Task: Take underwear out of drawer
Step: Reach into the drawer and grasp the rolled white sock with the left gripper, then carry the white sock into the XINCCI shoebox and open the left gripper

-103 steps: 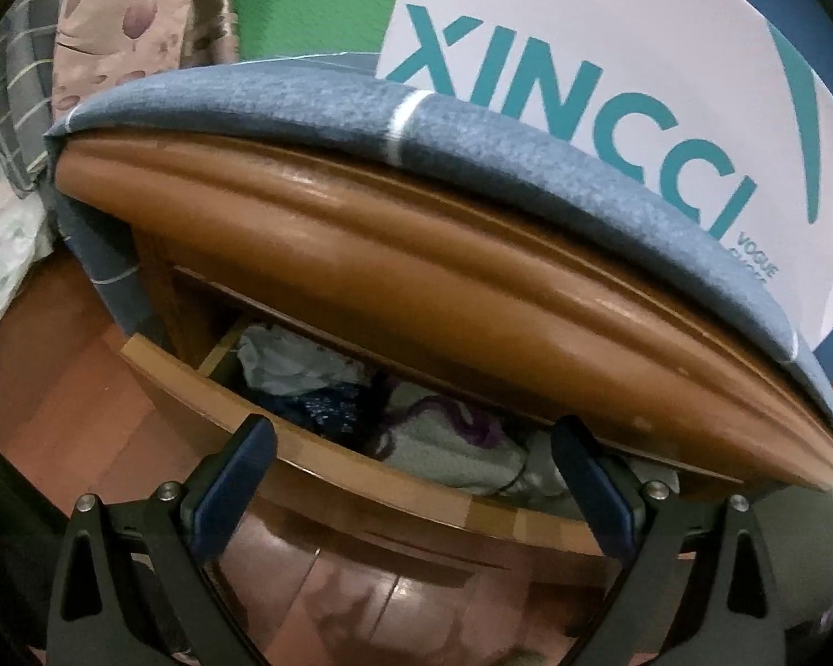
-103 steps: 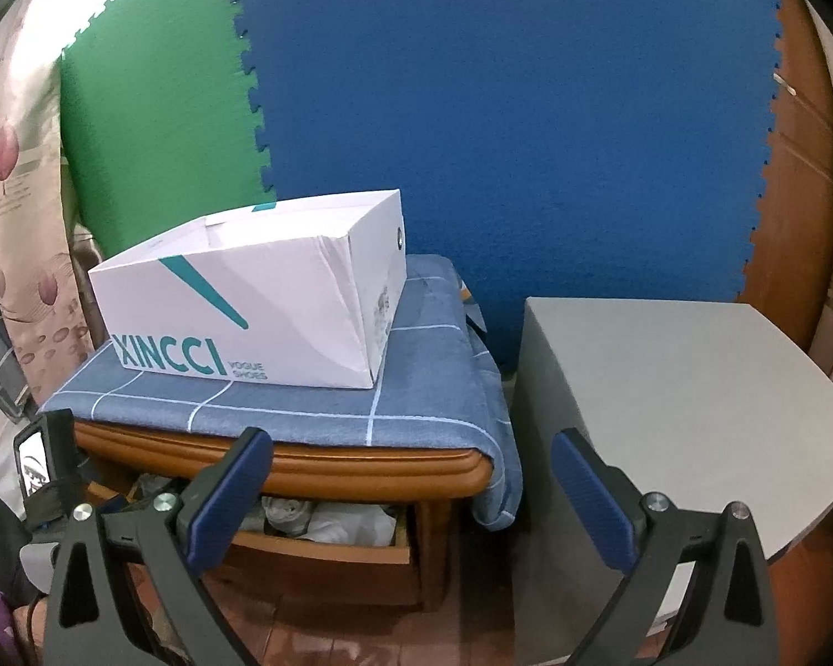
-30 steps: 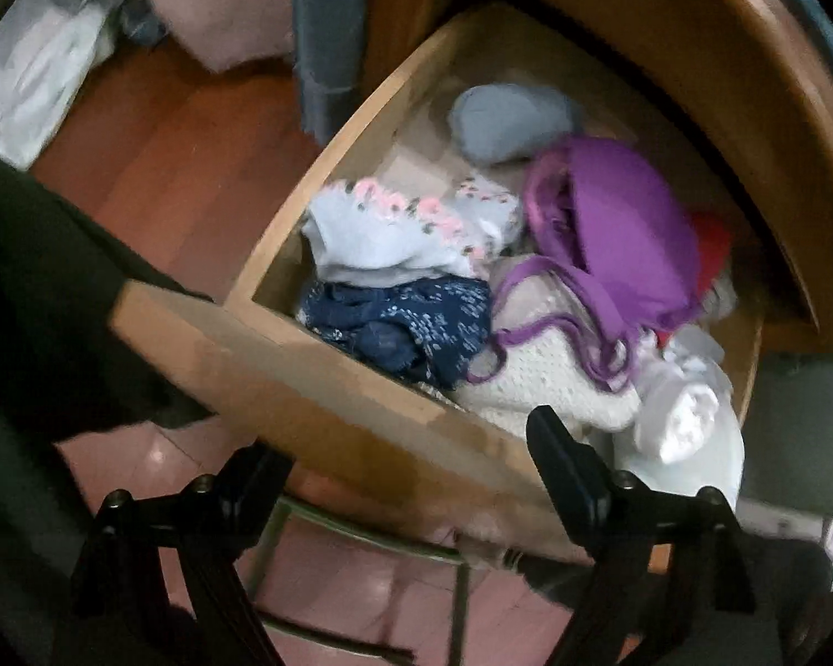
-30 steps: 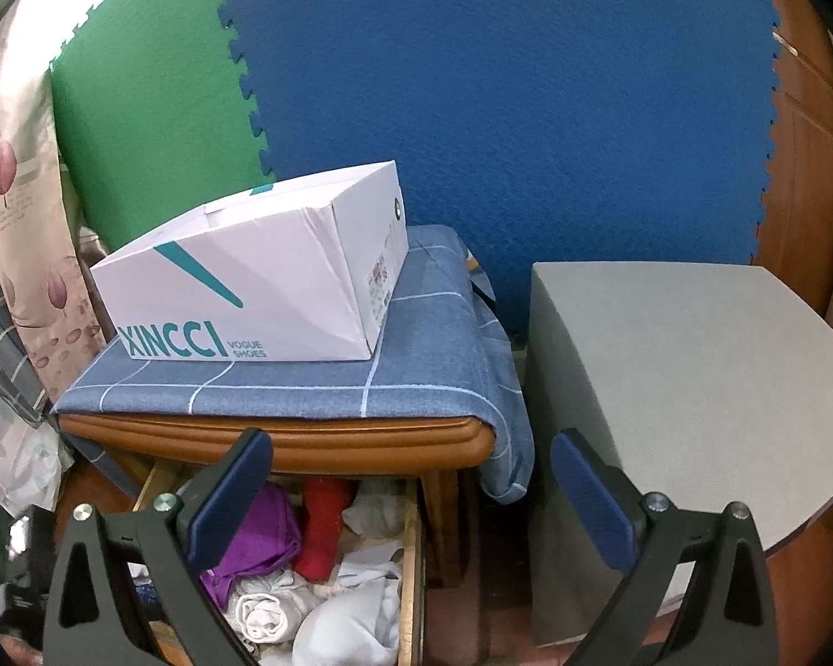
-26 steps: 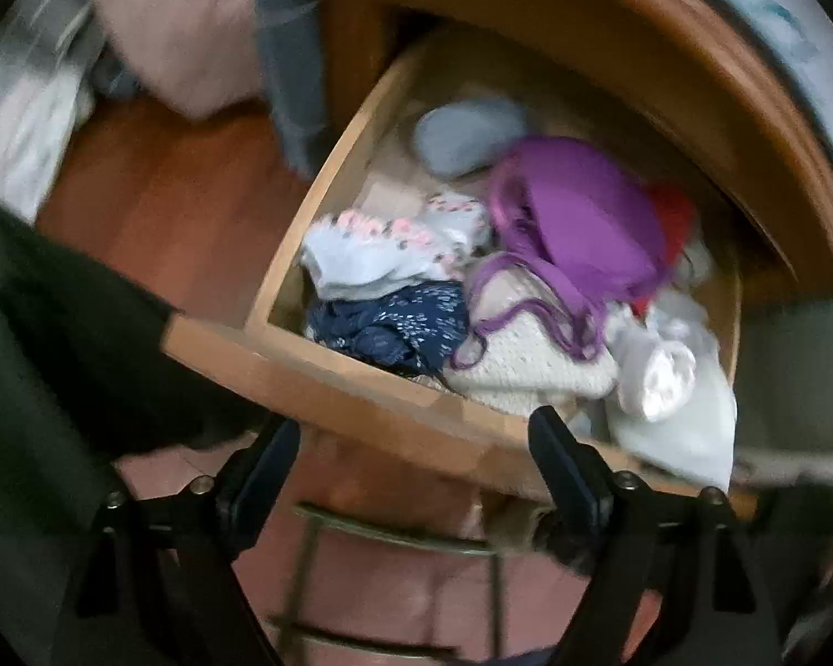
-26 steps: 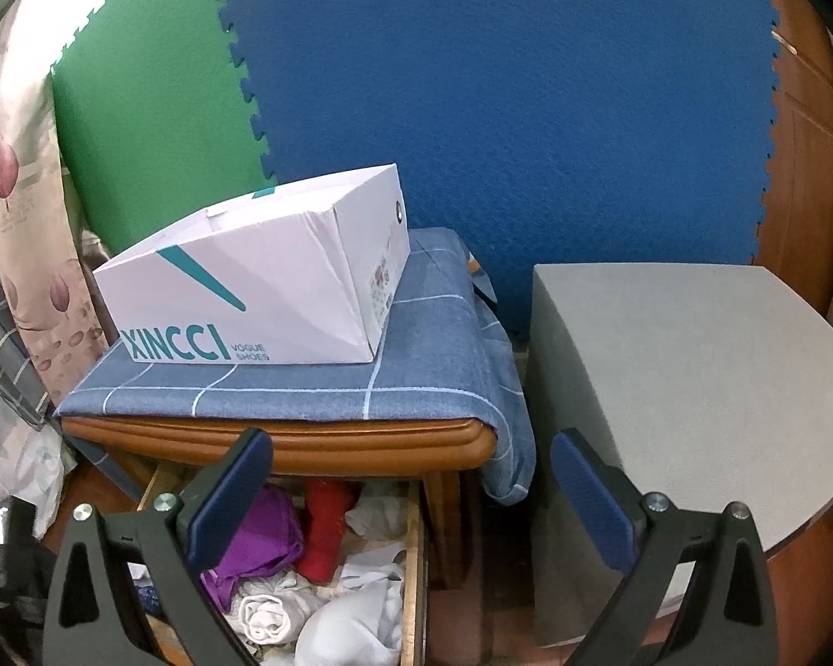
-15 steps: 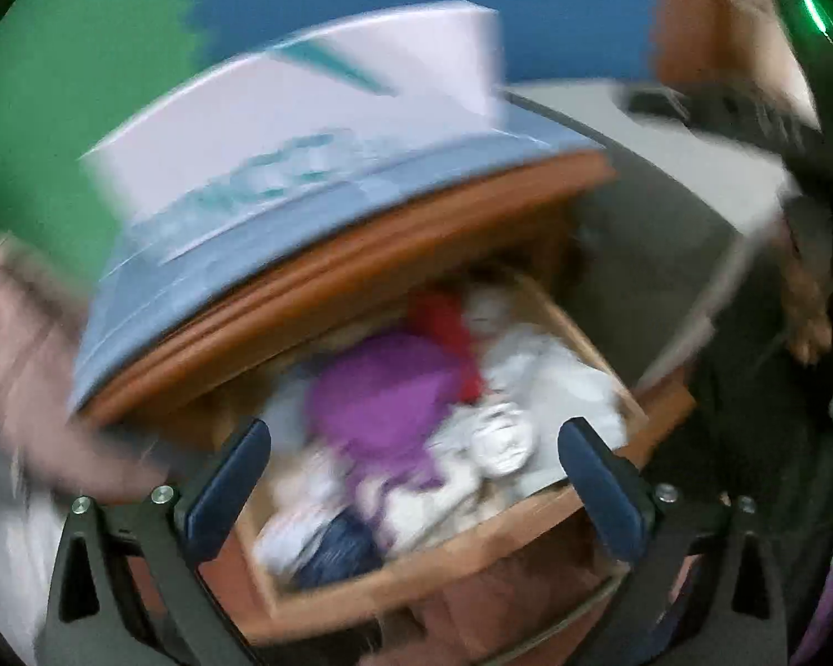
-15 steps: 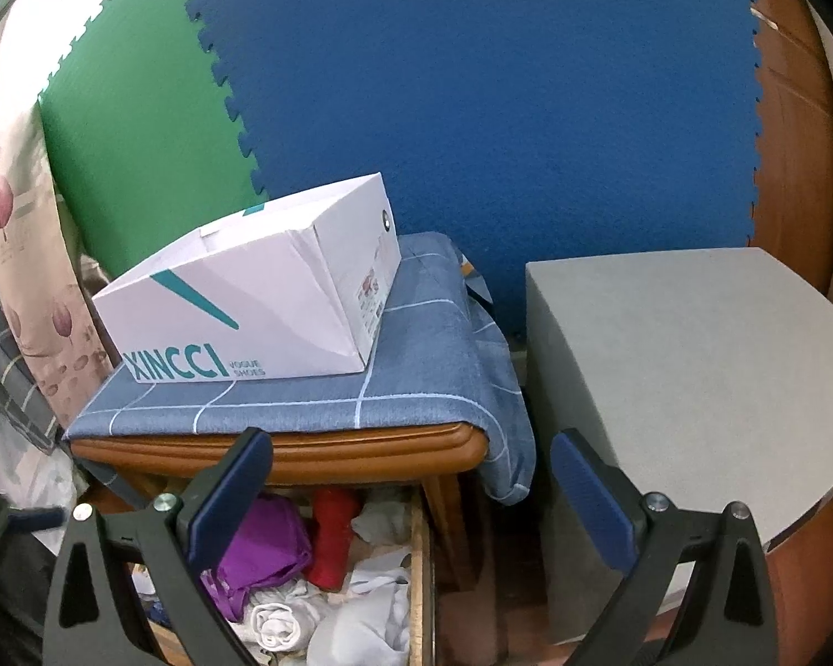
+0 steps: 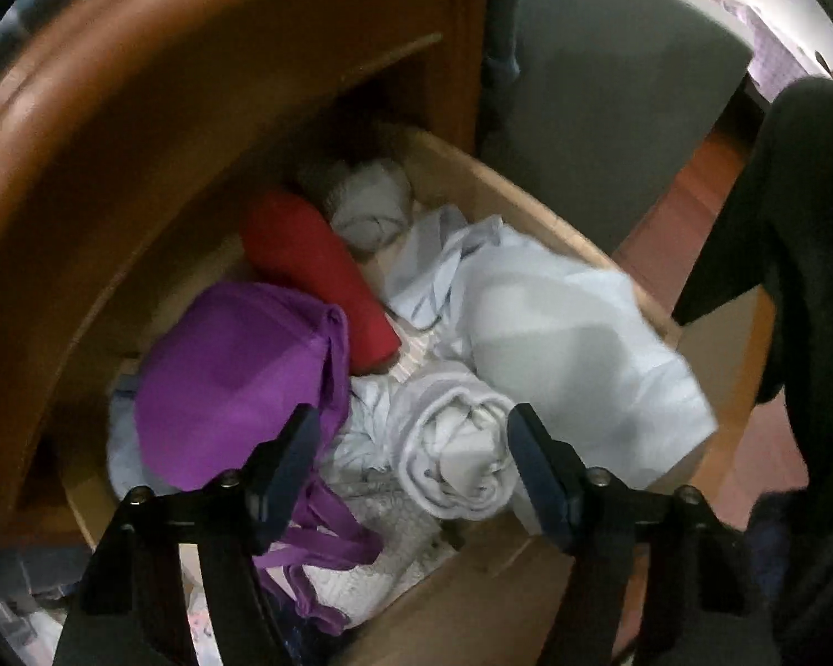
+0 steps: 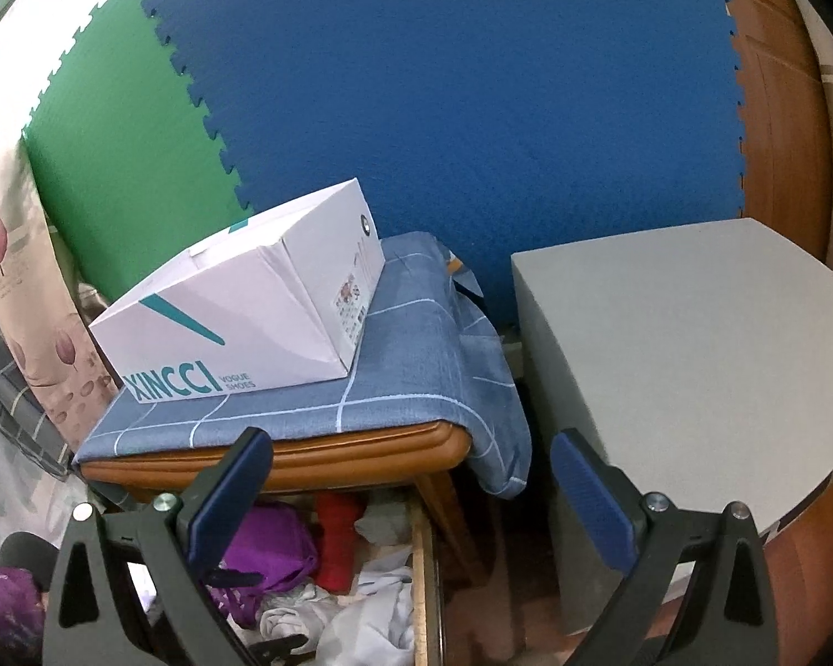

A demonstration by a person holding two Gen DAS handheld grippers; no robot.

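Wooden drawer (image 9: 533, 205) now pulled out, contents exposed. Left gripper (image 9: 411, 460) swung over it, jaws spread, empty, above rolled white cotton underwear (image 9: 461, 444), right of purple bra (image 9: 233, 377). Right gripper (image 10: 411, 477) spread, idle, far back. Grasp next.

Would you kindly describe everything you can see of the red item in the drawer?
The red item is a soft, plain red fabric roll, tube-shaped, lying at a slant in the open drawer. Its lower end touches the purple garment and overlaps pale cloth; a white bundle sits at its far end. Neither gripper touches it.
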